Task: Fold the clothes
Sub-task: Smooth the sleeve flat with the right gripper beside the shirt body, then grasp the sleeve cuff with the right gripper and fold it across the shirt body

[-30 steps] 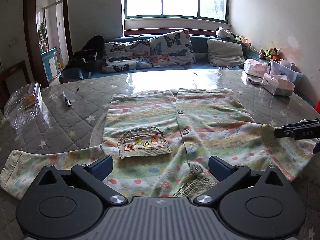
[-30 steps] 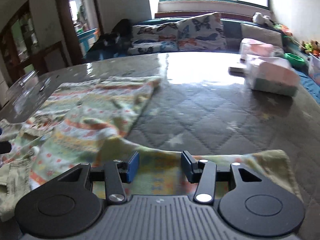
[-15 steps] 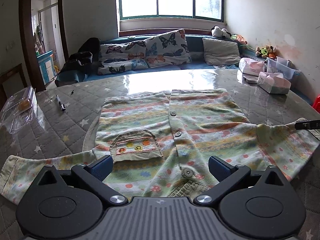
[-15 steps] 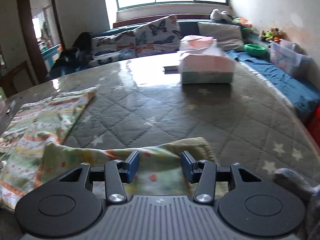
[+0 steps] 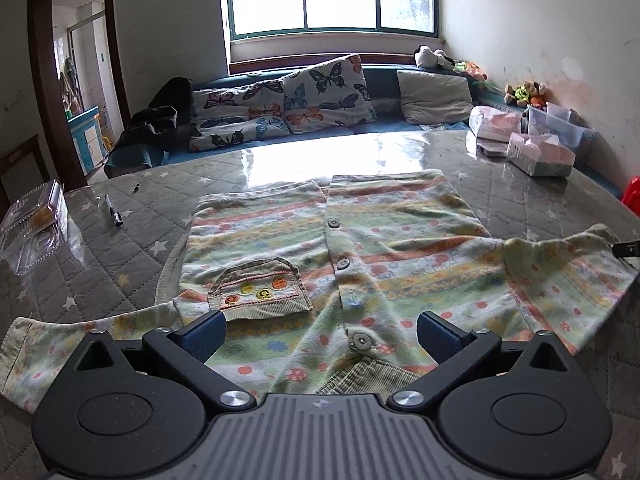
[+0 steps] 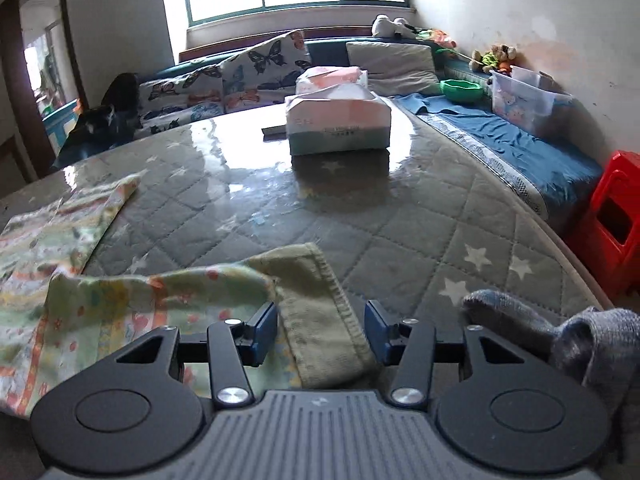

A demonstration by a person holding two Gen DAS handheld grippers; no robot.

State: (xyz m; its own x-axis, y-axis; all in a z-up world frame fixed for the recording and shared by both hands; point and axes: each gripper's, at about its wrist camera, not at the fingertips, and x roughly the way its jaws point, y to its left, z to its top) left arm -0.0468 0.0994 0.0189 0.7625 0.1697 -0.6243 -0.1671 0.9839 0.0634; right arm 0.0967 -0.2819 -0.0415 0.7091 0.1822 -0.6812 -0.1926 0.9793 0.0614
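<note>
Hovering low over the striped, floral buttoned baby cardigan [image 5: 340, 256] spread on the grey quilted table [image 5: 120, 256], your left gripper [image 5: 320, 330] gapes wide; your right gripper [image 6: 320, 330], jaws parted, straddles its green corduroy sleeve cuff [image 6: 320, 312].

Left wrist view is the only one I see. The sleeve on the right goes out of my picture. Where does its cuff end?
Observer: The cuff lies between the jaws of the right gripper. Whether they pinch it, I cannot tell.
Operator: Is anything else close to that gripper?
Observer: Yes, some grey knit fabric sits just to its right.
</note>
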